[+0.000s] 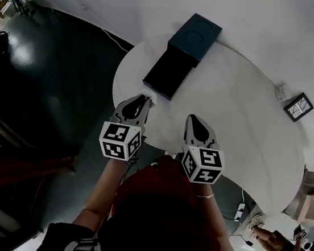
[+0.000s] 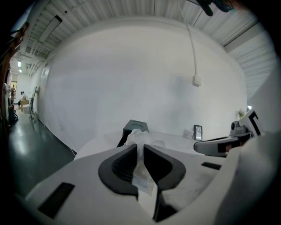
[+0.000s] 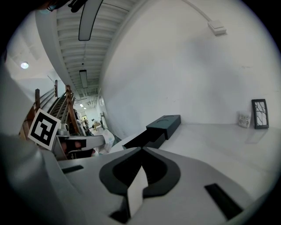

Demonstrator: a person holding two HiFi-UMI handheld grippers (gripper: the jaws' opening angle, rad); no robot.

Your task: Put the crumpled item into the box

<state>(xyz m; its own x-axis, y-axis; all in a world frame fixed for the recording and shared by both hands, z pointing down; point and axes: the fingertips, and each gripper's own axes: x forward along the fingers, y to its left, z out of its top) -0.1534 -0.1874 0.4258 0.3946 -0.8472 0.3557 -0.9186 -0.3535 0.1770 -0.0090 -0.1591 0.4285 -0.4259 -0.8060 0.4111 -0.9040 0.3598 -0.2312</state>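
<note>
Left gripper (image 2: 139, 148), low centre of frame, pinches the crumpled white item (image 2: 141, 137). Just ahead, slightly up-right, lies the open dark box (image 1: 167, 70), its long axis running away from the jaws. Right gripper (image 3: 141, 150), pressed together and empty, sits farther off.

Nothing here can be read: no word, number or brand. The left cube (image 1: 119, 140) on the left gripper (image 1: 145, 98) and the right cube (image 1: 202, 165) on the right gripper (image 1: 195, 119) carry only black-and-white square code patterns. The dark box (image 1: 195, 36) on the far side shows a faint ring, no lettering.
</note>
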